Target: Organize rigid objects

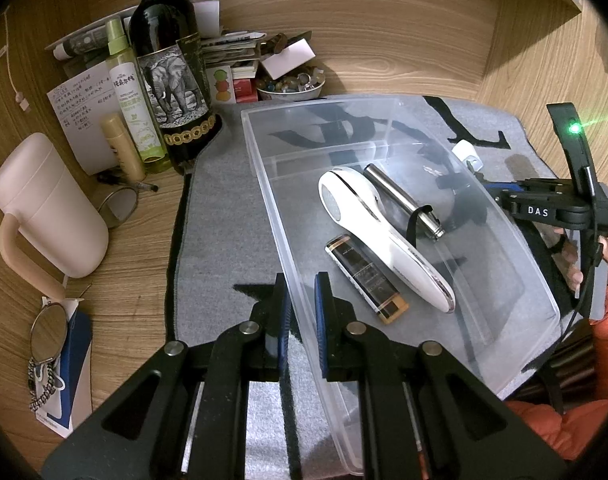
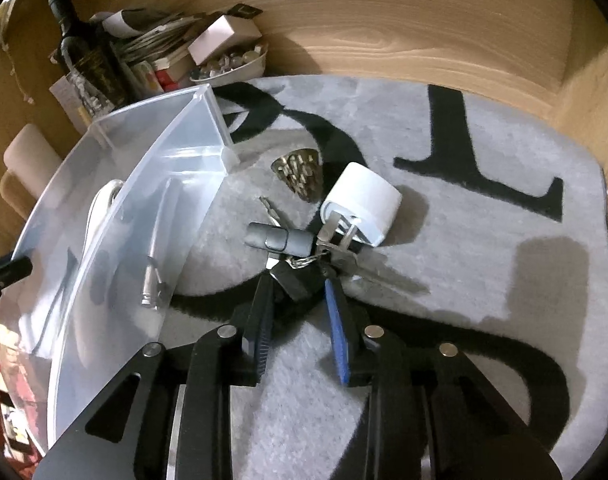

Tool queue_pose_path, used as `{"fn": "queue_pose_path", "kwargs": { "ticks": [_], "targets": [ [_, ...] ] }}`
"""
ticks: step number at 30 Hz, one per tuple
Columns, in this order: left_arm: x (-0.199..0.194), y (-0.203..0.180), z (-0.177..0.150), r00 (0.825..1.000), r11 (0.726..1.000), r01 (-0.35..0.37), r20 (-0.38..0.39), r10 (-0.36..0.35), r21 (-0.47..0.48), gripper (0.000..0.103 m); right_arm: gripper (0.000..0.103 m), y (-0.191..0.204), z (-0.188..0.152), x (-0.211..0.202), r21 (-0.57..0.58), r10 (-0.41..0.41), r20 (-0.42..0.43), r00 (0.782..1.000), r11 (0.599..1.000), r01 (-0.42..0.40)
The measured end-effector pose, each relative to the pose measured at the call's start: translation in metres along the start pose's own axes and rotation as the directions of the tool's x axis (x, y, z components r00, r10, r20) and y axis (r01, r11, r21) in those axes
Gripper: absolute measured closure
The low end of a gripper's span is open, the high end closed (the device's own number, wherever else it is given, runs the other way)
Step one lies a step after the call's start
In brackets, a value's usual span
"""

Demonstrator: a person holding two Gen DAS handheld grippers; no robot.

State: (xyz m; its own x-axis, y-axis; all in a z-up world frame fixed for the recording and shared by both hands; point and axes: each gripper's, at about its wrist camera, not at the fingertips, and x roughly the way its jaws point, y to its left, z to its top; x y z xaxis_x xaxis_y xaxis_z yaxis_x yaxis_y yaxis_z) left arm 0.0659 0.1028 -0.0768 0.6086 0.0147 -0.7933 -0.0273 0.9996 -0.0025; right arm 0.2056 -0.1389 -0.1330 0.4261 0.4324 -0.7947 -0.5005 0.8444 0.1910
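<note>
A clear plastic bin [image 1: 263,152] lies on the grey mat. Inside are a white handheld device [image 1: 380,236], a silver flashlight [image 1: 404,200] and a black-and-gold lighter [image 1: 368,280]. My left gripper [image 1: 303,280] is shut on the bin's near wall. In the right wrist view the bin [image 2: 143,184] is at left. My right gripper [image 2: 297,280] straddles a black key fob [image 2: 293,280] of a key bunch [image 2: 344,260], jaws partly closed. A grey USB stick [image 2: 279,238], a white charger plug [image 2: 364,204] and a brass comb-like piece [image 2: 301,176] lie just beyond.
On the wooden desk left of the mat stand a wine bottle [image 1: 167,60], a spray bottle [image 1: 131,96], a pink mug [image 1: 51,208], glasses [image 1: 119,204] and a bowl of beads [image 1: 291,84]. A wooden wall [image 2: 384,20] runs behind the mat [image 2: 504,260].
</note>
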Motion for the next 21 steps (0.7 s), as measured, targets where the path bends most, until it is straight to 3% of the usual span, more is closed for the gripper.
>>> {"fn": "queue_pose_path", "kwargs": {
  "ticks": [8, 21],
  "targets": [
    [0.0, 0.001, 0.0, 1.0, 1.0, -0.001, 0.0, 0.001, 0.002, 0.092, 0.093, 0.01, -0.001, -0.021, -0.046, -0.01, 0.063, 0.998, 0.999, 0.013],
    [0.0, -0.001, 0.0, 1.0, 1.0, -0.002, 0.001, 0.002, 0.002, 0.092, 0.093, 0.048, 0.016, -0.078, -0.143, 0.061, 0.219, 0.974, 0.989, -0.03]
  ]
}}
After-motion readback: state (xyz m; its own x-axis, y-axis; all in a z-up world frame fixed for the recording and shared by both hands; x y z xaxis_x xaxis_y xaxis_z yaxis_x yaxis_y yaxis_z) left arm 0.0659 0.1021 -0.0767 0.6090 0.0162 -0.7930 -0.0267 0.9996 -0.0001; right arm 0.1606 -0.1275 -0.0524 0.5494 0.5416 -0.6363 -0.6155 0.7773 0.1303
